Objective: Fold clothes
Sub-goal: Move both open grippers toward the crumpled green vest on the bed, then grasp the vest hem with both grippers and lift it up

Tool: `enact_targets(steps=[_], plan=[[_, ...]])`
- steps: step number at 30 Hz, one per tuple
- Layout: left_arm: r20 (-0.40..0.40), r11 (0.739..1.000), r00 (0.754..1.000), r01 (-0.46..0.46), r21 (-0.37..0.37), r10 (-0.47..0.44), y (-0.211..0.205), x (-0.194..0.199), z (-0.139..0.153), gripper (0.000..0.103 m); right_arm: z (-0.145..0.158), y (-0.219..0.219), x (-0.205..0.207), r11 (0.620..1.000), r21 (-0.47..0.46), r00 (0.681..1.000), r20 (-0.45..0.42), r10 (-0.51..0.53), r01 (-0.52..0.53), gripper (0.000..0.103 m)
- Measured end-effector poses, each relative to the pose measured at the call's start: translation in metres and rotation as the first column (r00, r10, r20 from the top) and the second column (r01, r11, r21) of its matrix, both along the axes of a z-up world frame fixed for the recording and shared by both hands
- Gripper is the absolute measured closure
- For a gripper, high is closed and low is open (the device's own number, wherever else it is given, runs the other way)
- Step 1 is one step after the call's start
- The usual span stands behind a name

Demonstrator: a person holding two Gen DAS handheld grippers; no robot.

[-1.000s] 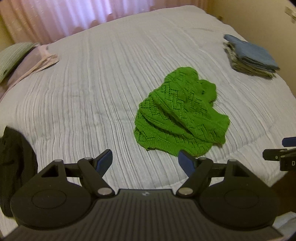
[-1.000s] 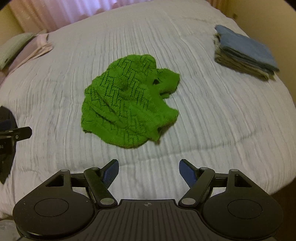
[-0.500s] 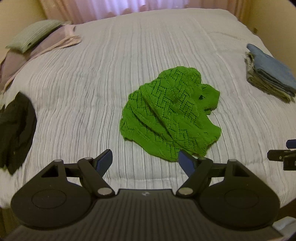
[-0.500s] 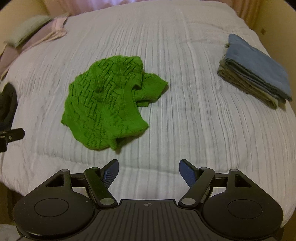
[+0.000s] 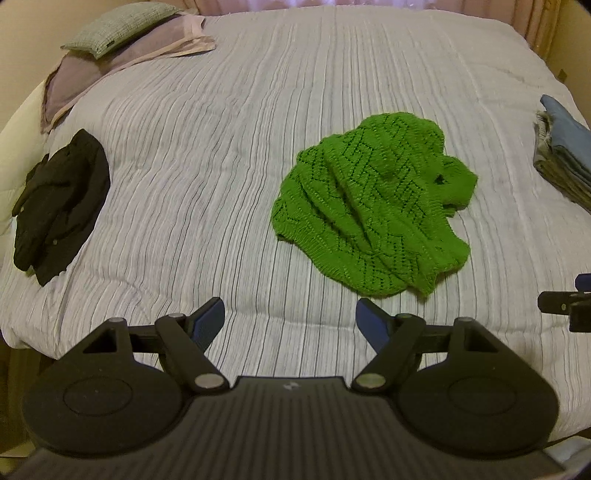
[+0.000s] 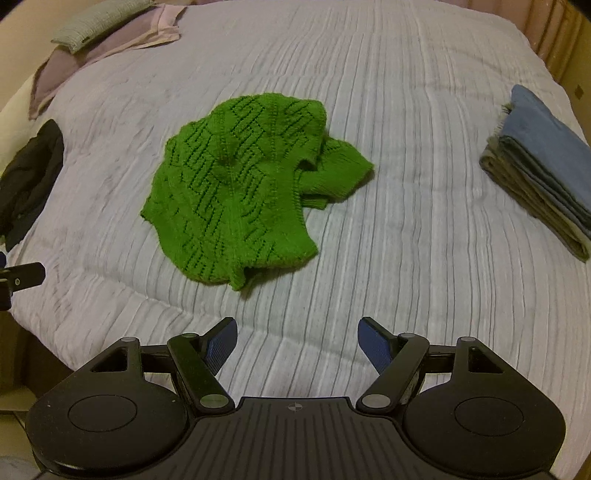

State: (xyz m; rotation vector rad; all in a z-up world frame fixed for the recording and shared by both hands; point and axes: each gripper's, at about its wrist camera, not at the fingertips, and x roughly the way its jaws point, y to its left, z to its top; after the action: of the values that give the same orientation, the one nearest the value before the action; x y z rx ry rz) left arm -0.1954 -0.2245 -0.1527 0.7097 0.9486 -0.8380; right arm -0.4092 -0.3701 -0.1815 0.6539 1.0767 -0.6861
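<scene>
Green knit [image 5: 373,206] lay crumpled on the bed [image 5: 221,147], right of centre in the left wrist view, left of centre in the right wrist view [image 6: 236,192]. Left gripper [image 5: 290,319] hung above the near bed edge, fingers spread wide, nothing between them. Right gripper [image 6: 297,338] the same: spread, empty, over bare quilt at lower centre. Neither touched the knit. Step looked like the approach before a first grab; no fold begun on this piece. Next move probably called for both grippers to drop onto the near hem or two corners, pinch, and pull the knit flat before folding; the loose lace weave may snag or stretch. Folded stack [image 6: 546,162], blue on top, sat at the right edge, likely finished pieces. Dark garment [image 5: 59,206] bunched at the left, likely waiting. Pillow [image 5: 118,26] upper left. No readable writing or brand; only a small mark on each gripper body, too small to tell.
</scene>
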Motion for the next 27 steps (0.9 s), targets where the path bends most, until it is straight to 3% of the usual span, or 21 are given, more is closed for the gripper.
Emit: enact_targets(steps=[12,19,23,27], plan=[[-0.062,0.999,0.997,-0.041,0.024,0.042,-0.007,0.023,-0.033,0.028,-0.025,-0.030,-0.009,0.993,0.051,0.995,-0.015,-0.103,0.104,0.028],[-0.143,0.997,0.987,-0.072,0.013,0.074,-0.009,0.035,-0.071,0.029,-0.056,-0.047,-0.009,0.971,0.159,0.983,0.024,-0.184,0.178,0.028],[-0.233,0.992,0.965,-0.127,0.003,0.125,-0.009,0.046,-0.095,0.030,-0.074,-0.056,-0.009,0.953,0.212,0.971,0.049,-0.233,0.218,0.028],[-0.324,0.978,0.925,-0.208,0.002,0.198,-0.009,0.061,-0.117,0.031,-0.089,-0.070,-0.013,0.920,0.279,0.943,0.108,-0.313,0.274,0.028]])
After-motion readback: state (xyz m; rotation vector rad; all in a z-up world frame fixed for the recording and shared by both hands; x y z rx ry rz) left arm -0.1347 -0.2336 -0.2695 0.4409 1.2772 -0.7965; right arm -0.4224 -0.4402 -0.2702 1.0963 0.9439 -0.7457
